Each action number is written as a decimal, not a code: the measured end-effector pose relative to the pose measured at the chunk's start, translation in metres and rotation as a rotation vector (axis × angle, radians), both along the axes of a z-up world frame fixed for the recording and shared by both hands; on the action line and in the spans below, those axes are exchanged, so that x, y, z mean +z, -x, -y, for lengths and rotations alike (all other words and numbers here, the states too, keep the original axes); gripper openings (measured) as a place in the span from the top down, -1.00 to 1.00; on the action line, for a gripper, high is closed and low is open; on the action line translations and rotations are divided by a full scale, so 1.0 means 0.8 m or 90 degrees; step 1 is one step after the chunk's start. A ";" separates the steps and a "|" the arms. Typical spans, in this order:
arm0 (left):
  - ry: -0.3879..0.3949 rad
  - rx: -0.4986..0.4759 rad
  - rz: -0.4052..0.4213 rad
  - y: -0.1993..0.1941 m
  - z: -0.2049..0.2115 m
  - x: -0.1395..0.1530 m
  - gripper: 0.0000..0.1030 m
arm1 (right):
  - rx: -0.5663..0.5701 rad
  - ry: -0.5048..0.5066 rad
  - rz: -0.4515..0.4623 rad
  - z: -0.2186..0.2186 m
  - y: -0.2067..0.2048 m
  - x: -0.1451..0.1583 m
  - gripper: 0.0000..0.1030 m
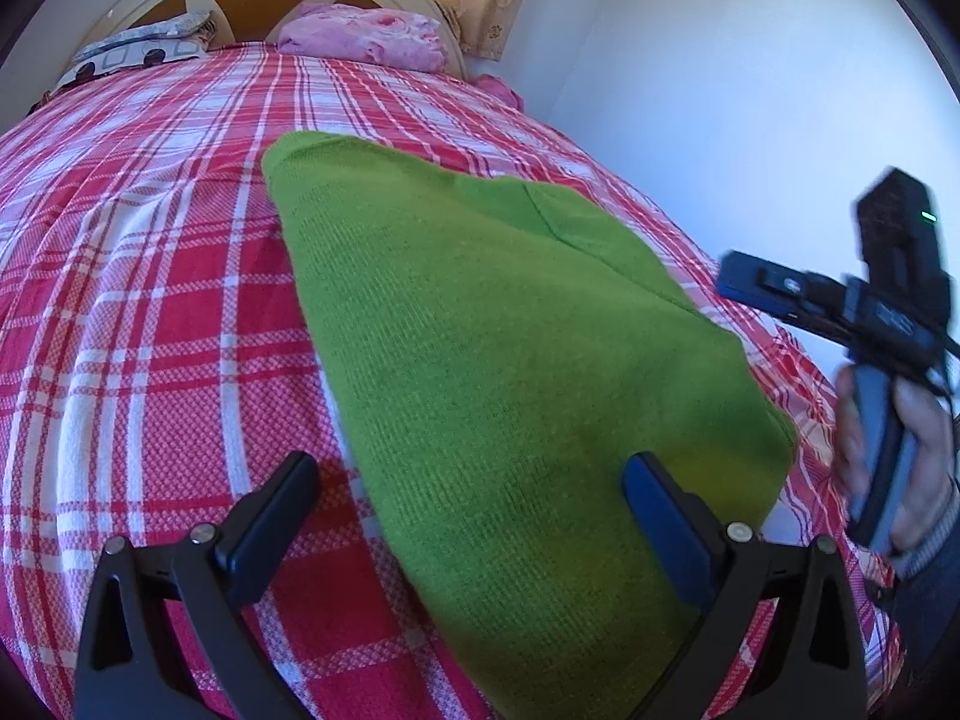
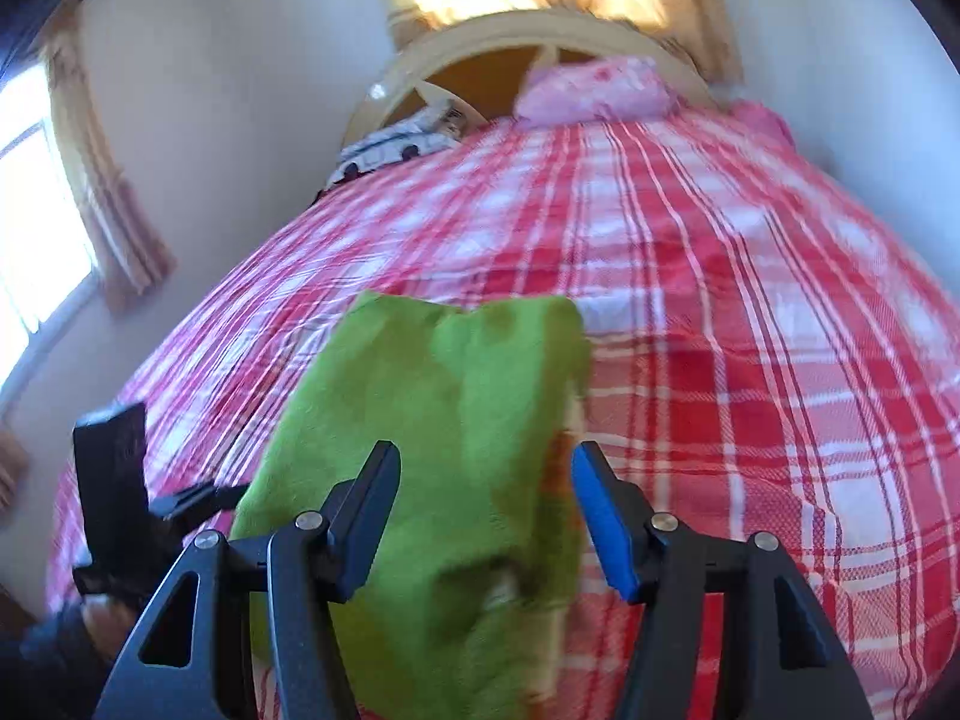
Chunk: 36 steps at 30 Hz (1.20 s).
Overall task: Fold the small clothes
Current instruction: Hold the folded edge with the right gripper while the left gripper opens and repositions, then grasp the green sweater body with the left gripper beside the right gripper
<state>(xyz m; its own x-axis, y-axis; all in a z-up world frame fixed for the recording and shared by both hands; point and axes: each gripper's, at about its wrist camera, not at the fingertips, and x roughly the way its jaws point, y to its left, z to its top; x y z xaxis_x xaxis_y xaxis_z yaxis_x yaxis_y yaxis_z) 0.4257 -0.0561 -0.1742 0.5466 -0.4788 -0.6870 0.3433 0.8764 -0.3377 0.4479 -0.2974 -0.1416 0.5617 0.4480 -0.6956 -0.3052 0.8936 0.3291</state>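
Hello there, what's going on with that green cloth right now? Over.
Both jaws open, gripping nothing. Green garment folded flat on plaid bed. Nothing in the way.

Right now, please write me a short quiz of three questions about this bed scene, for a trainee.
1. True or false: the green garment lies on a plain blue sheet.
2. What sits at the head of the bed? A) pink pillow B) laptop C) basket
3. Fill in: both the left hand-held gripper and the right hand-held gripper have their jaws ____.

Key: 1 false, it is a red checked bedspread; 2 A; 3 open.
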 end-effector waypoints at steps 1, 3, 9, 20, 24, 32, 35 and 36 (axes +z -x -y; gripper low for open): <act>0.003 -0.001 -0.001 0.000 0.000 0.000 -1.00 | 0.006 -0.014 -0.015 0.005 -0.011 -0.005 -0.18; 0.007 -0.001 -0.002 0.000 -0.001 -0.001 -1.00 | 0.015 -0.064 -0.069 0.012 -0.036 -0.022 -0.18; -0.013 -0.002 -0.004 -0.002 0.005 -0.003 -1.00 | 0.023 -0.146 -0.169 0.012 -0.092 -0.070 -0.23; -0.046 -0.003 -0.002 -0.002 0.014 -0.005 -1.00 | 0.036 -0.243 -0.178 0.021 -0.114 -0.098 -0.26; -0.048 -0.003 -0.002 -0.003 0.015 -0.006 -1.00 | 0.058 -0.233 -0.185 0.004 -0.120 -0.099 -0.06; -0.051 -0.011 -0.001 -0.005 0.017 -0.007 -1.00 | 0.052 -0.210 -0.160 -0.011 -0.116 -0.103 0.18; -0.045 -0.022 -0.002 -0.007 0.018 -0.006 -0.98 | 0.045 -0.196 -0.156 -0.014 -0.115 -0.102 0.19; -0.043 -0.026 0.000 -0.004 0.019 -0.005 -0.86 | 0.043 -0.185 -0.151 -0.016 -0.113 -0.100 0.21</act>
